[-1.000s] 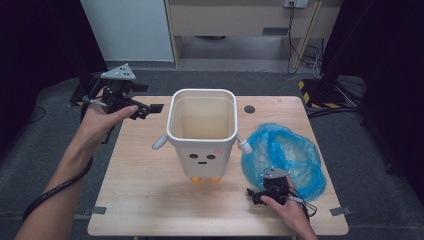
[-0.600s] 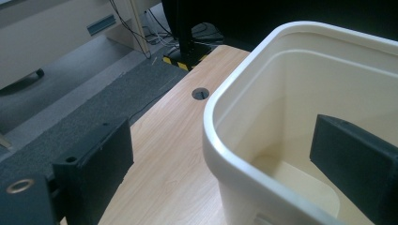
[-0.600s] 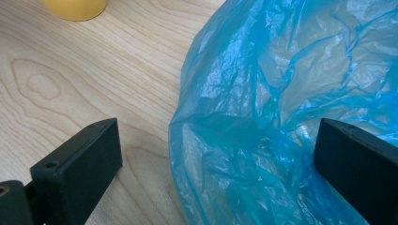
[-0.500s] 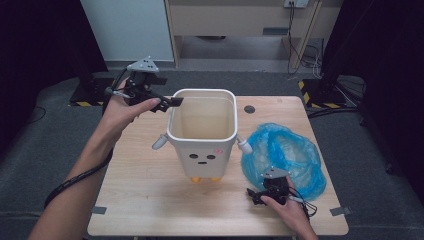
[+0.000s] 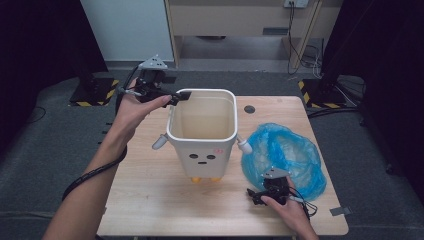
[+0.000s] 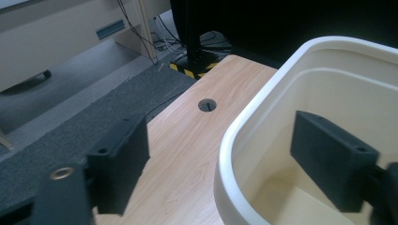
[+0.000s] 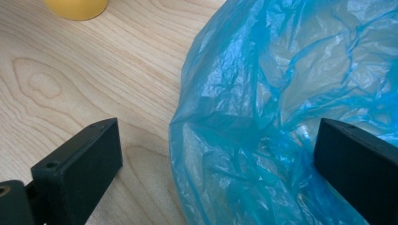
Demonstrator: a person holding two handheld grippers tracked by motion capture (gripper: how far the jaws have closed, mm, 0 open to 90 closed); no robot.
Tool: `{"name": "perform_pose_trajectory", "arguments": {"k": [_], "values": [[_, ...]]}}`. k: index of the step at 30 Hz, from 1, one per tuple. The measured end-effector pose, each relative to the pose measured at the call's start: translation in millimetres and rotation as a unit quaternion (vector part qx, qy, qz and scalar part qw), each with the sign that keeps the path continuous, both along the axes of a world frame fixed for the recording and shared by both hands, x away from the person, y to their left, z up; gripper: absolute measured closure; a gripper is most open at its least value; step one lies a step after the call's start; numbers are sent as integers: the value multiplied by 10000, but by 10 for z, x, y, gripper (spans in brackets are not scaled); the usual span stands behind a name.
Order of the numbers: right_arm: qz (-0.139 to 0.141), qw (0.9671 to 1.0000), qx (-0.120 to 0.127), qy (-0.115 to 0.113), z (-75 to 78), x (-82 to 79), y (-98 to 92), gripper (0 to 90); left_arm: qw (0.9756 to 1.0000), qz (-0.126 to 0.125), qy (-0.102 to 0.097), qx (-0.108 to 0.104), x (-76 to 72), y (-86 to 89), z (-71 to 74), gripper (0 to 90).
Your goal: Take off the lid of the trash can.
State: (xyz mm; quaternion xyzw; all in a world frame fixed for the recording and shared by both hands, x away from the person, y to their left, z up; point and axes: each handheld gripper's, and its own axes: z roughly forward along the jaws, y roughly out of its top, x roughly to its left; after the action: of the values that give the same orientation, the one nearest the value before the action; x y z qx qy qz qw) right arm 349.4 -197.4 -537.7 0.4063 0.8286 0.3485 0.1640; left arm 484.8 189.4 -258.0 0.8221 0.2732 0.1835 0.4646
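1. Fingers of the left gripper [image 6: 220, 164] stood spread astride the bin [image 5: 202, 131]'s rim at its far-left corner, one finger inside the wall, one outside, and had just been closing without yet pressing the plastic.
2. Fingers of the right gripper [image 7: 216, 178] stood wide apart at the near edge of the blue bag [image 7: 291, 93], with one finger over the bare table [image 7: 70, 79] and the other against the film; they pinched nothing.
3. The white bin stood upright at the middle of the table [image 5: 150, 195], and the bag lay crumpled just beside it, toward the table's right edge.
4. To do the step well, the left gripper would probably have needed to sink a little deeper over the rim before clamping, so the wall sat squarely between the pads.
5. A firm, level hold there would likely have kept the bin from tipping.
6. The right fingers would then best have gathered a fold of the bag's edge, not its slack middle.
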Motion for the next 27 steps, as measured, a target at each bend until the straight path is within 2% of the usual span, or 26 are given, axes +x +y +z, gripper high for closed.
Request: {"name": "perform_pose_trajectory", "arguments": {"k": [10, 15, 20, 27], "values": [[2, 10000, 4, 10, 0, -1, -2, 19, 9999, 38, -144, 49, -34, 3, -62, 431], [1, 10000, 6, 14, 0, -2, -2, 20, 9998, 73, -166, 8, -36, 4, -76, 496], [13, 10000, 0, 4, -1, 0, -3, 20, 9998, 9, -181, 63, -34, -21, -126, 540], [0, 10000, 8, 13, 0, -2, -2, 20, 9998, -55, -198, -2, -32, -21, -171, 601]]}}
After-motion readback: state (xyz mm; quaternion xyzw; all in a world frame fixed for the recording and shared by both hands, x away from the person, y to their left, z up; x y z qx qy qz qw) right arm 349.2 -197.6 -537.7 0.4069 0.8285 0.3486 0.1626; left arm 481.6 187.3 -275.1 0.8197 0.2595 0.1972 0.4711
